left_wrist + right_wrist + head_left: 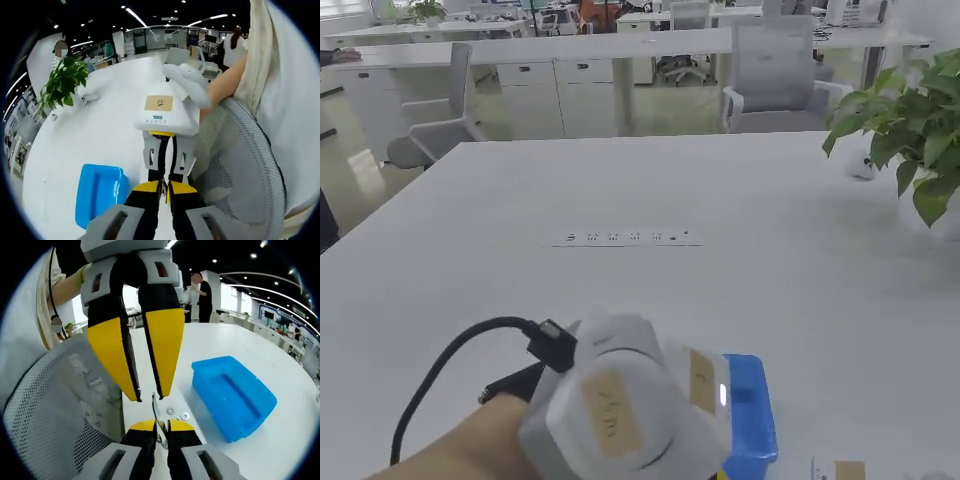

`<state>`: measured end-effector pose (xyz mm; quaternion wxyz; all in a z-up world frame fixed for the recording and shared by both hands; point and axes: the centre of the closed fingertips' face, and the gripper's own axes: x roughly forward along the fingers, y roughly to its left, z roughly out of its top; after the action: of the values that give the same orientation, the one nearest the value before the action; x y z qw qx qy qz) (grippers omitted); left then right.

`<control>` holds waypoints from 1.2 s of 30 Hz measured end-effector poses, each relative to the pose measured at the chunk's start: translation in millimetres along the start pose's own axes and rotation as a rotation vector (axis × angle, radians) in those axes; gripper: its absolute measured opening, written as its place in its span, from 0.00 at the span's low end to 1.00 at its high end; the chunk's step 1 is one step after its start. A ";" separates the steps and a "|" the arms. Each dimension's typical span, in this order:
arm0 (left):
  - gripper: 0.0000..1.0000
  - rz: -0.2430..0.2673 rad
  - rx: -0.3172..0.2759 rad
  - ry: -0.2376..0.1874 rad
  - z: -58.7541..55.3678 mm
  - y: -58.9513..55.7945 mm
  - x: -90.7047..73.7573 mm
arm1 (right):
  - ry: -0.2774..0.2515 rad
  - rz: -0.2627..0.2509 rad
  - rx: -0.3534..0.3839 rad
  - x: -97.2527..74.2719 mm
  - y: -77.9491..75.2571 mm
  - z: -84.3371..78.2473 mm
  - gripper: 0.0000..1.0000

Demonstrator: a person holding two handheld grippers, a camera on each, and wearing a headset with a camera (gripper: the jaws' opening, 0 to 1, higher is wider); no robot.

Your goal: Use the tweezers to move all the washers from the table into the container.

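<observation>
You're on the pickup step, I'd judge: the blue container (218,361) is looking empty in the right gripper view. Your right gripper (159,427) is clamping narrow on the tweezers (155,415), w/ their tips poking fwd past the jaws. Your left gripper (149,396) is hanging just above those tips, jaws narrow w/ a slim gap, gripping nothing. The washers (170,411) are lying on the bench (720,190) toward its near edge, just beside the tweezer tips, btwn them and the container. Next move is prob calling for lowering the tips onto one washer and getting the tweezer arms pinched shut. That's needing fine aim, the washers being flat and small. Count: 2 washers I'm making out, 1 container, 1 tweezers, 2 grippers.
</observation>
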<state>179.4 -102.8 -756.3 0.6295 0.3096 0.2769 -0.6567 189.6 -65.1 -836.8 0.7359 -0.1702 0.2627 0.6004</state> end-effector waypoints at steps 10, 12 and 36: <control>0.00 0.011 0.040 0.035 -4.1 -2.0 5.1 | 0.014 -0.003 -0.042 1.0 2.8 0.1 0.04; 0.00 0.002 0.039 0.035 -4.0 -3.2 5.3 | 0.013 -0.001 -0.040 0.9 3.5 0.1 0.04; 0.00 -0.006 -0.006 0.058 -16.5 -4.3 11.4 | 0.006 0.011 -0.038 -7.7 6.2 2.0 0.05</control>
<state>175.9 -97.6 -775.8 0.6201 0.3255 0.2980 -0.6486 182.8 -68.6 -830.3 0.7283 -0.1846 0.2546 0.6088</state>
